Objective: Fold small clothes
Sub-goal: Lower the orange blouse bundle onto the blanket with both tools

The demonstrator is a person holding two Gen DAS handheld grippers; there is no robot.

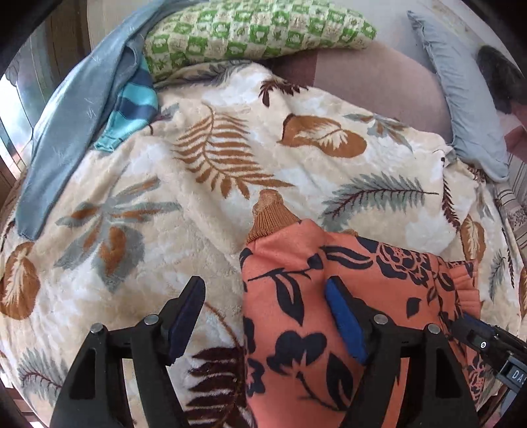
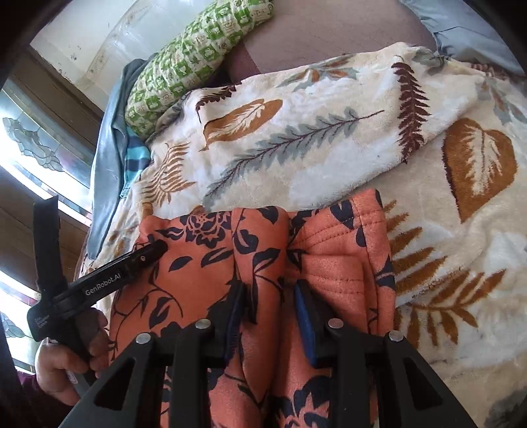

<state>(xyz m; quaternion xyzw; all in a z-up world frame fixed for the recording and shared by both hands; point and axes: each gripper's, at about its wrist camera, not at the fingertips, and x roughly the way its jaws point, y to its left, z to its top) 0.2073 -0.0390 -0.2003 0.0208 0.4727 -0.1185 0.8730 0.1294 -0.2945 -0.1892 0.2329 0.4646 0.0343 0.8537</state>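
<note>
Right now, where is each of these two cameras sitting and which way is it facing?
Left wrist: on the left gripper, looking steeply down at the orange floral garment on the leaf-print blanket; its own fingers spread wide, right gripper tip at the lower right.
Right wrist: on the right gripper, facing down the garment, pinching a fold; the left gripper and the hand holding it show at left.
Shared: garment, blanket, green checked pillow.
</note>
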